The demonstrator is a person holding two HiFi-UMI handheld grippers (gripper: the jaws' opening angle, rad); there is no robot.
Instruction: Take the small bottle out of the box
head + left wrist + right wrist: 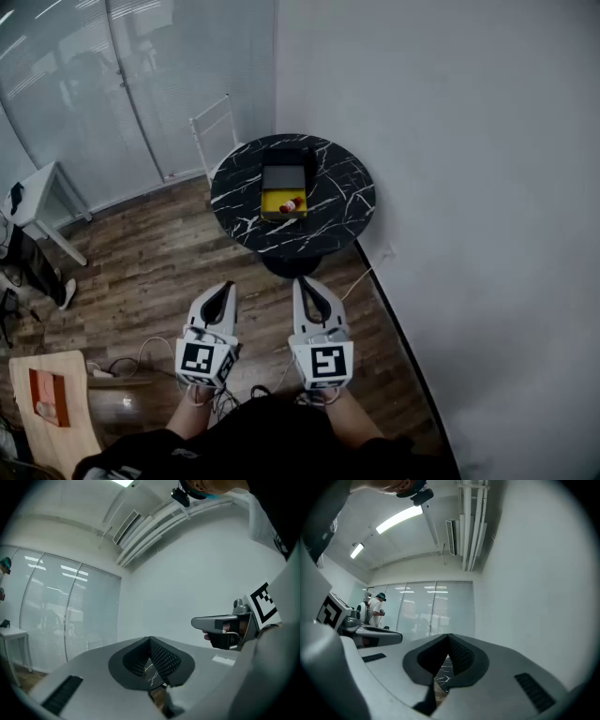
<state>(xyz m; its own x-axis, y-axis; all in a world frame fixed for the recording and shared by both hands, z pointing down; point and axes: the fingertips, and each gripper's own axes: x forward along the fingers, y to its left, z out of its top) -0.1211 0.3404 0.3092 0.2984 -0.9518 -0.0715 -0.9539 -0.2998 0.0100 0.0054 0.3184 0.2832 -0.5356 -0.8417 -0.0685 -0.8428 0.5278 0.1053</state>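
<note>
Closed and empty at left gripper (pixel 225 287) and right gripper (pixel 302 282), well short of the box (pixel 284 178). Could knock the small bottle (pixel 292 204) aside if brought in unopened.

- No word, number or brand name can be read in any of my views.
- My left gripper (pixel 225 289) and right gripper (pixel 302 283) carry only black-and-white square markers (pixel 327 364), no letters.
- Any label on the small bottle (pixel 292 204) is too small to read.
</note>
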